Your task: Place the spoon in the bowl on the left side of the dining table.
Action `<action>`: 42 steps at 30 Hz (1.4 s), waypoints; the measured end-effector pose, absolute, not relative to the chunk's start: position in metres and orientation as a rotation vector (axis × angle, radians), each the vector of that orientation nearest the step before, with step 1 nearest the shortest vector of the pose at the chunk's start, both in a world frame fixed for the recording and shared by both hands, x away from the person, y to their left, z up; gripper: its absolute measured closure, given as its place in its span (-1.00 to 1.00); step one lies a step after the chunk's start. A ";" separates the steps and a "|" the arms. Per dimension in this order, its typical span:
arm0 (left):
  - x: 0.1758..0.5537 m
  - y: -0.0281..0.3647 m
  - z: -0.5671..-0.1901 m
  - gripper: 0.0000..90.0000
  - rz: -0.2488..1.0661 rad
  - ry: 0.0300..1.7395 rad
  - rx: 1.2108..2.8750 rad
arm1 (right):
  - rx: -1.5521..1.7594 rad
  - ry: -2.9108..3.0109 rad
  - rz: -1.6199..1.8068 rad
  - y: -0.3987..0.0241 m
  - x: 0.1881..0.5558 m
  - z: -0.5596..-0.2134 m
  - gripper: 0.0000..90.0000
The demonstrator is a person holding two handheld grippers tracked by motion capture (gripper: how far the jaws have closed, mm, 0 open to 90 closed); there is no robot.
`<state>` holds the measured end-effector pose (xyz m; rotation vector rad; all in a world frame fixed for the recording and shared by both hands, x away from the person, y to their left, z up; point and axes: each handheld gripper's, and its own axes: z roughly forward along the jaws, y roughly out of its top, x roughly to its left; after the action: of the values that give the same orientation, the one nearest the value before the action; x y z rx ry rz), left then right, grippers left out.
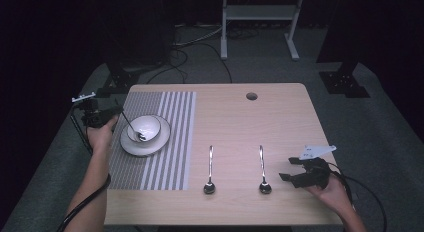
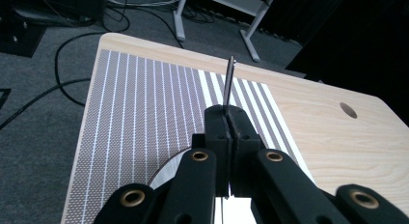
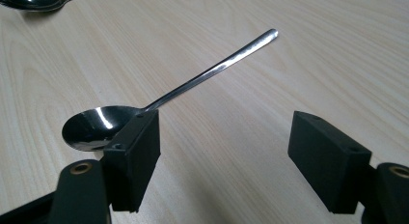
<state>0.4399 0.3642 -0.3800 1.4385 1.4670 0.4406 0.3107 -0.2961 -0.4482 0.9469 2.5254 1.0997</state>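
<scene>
Closed on a spoon [image 2: 230, 79] handle, our left jaws [image 2: 225, 119] tilt it into the bowl [image 1: 144, 128] at ten o'clock; tipping may topple the bowl. Right jaws [image 3: 226, 147] gape, empty.

A dim lab: loose floor cables [image 1: 197, 39] and metal stand legs [image 1: 260, 22] surround the table [image 1: 235, 117].

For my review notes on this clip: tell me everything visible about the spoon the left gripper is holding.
The spoon is slim, shiny metal with a long thin handle. The left gripper is shut on the handle, whose tip pokes up beyond the closed jaws in the left gripper view. It slants down to the right, its small bowl end inside the white bowl on the plate. Whether the tip touches the bowl's bottom cannot be told.
</scene>
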 end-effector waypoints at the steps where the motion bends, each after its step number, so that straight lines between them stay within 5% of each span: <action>1: 0.440 0.365 -0.381 0.97 0.438 1.469 1.434 | 0.948 2.525 1.101 -0.296 0.311 -0.448 -0.43; 42: 0.431 0.376 -0.402 0.75 0.416 1.519 1.447 | 0.943 2.532 1.099 -0.294 0.311 -0.449 -0.42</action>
<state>0.4312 0.3758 -0.4018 1.4468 1.5191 0.4156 0.3112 -0.2941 -0.4491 0.9425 2.5317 1.0993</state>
